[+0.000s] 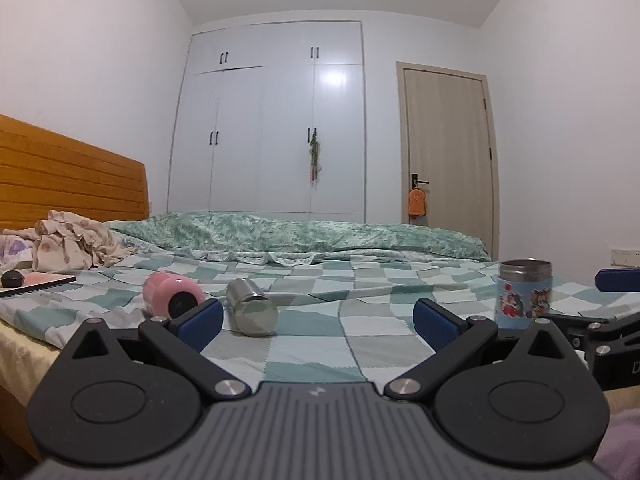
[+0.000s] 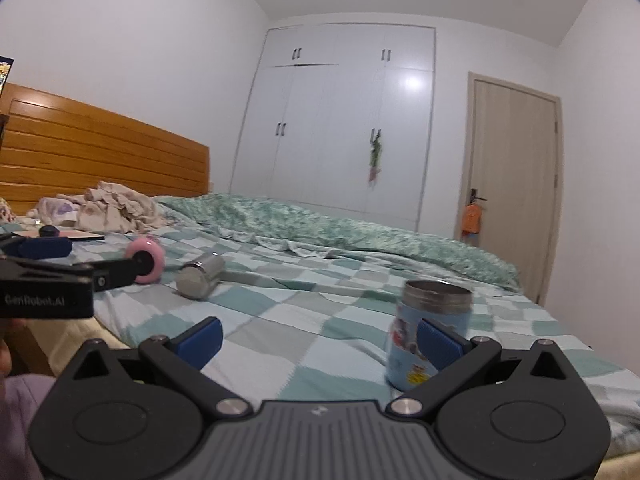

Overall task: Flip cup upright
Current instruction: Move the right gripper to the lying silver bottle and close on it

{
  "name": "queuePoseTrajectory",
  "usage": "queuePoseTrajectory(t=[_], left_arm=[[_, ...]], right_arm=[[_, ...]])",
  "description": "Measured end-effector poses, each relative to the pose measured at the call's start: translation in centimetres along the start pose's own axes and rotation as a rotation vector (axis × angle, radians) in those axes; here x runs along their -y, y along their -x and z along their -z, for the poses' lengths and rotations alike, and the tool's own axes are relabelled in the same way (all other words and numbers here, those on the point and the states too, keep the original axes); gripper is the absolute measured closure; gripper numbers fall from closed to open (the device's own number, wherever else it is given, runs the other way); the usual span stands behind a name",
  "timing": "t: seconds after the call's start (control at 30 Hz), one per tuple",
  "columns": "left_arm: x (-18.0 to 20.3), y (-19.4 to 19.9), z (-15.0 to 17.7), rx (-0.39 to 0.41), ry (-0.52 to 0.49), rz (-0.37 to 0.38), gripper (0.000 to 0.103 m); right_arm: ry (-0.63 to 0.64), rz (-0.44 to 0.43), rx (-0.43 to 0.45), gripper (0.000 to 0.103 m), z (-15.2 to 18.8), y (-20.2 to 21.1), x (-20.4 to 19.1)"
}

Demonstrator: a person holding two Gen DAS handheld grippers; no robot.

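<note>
Left gripper (image 1: 318, 322): the fingers are spread wide and hold nothing. In the left wrist view its blue pads sit at lower left and lower right of the frame, with bare checked bed sheet (image 1: 312, 344) between them.

Right gripper (image 2: 320, 340): the fingers are also spread wide and hold nothing. In the right wrist view the right-hand blue pad overlaps the blue cartoon cup (image 2: 430, 336); whether it touches the cup cannot be told.

Cup positions:
- The blue cartoon cup (image 1: 524, 290) stands upright on the bed, open steel rim upward, at the right of the left wrist view and lower right of centre in the right wrist view.
- The steel cup (image 1: 252, 306) lies on its side on the sheet, just left of centre in the left wrist view, flat end toward the camera.
- The pink cup (image 1: 172, 294) lies on its side just left of the steel cup, near it but apart.

Background: a crumpled green quilt (image 1: 296, 236) lies across the far side of the bed, and a wooden headboard (image 1: 68, 172) occupies the left.
</note>
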State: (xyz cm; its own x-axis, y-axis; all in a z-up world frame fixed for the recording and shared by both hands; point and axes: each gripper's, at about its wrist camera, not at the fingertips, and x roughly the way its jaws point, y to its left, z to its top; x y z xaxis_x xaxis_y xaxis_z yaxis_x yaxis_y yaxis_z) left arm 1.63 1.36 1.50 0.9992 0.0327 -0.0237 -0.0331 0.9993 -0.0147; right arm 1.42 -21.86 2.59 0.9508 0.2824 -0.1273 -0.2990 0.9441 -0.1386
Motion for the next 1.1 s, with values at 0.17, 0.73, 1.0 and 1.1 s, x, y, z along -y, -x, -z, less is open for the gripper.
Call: queuePoseTrajectory(t=[0.17, 0.73, 1.0, 1.1], left_arm=[[-2.1, -1.3, -1.7, -0.005, 0.008, -0.028, 0.0], [-13.5, -10.7, -6.7, -0.175, -0.055, -0.134, 0.0], [-17.9, -15.8, -6.9, -0.255, -0.132, -0.112, 0.0], [-19.1, -17.4, -7.0, -0.274, -0.153, -0.106, 0.0]], right_arm=[[0.001, -0.058, -0.034, 0.0, -2.2, -2.8, -1.3], [0.028, -0.224, -0.147, 0.0, -9.6, -17.4, -9.3], [0.025, -0.256, -0.252, 0.0, -11.6, -25.0, -12.9], [0.011, -0.253, -0.292, 0.0, -12.0, -27.8, -14.0]])
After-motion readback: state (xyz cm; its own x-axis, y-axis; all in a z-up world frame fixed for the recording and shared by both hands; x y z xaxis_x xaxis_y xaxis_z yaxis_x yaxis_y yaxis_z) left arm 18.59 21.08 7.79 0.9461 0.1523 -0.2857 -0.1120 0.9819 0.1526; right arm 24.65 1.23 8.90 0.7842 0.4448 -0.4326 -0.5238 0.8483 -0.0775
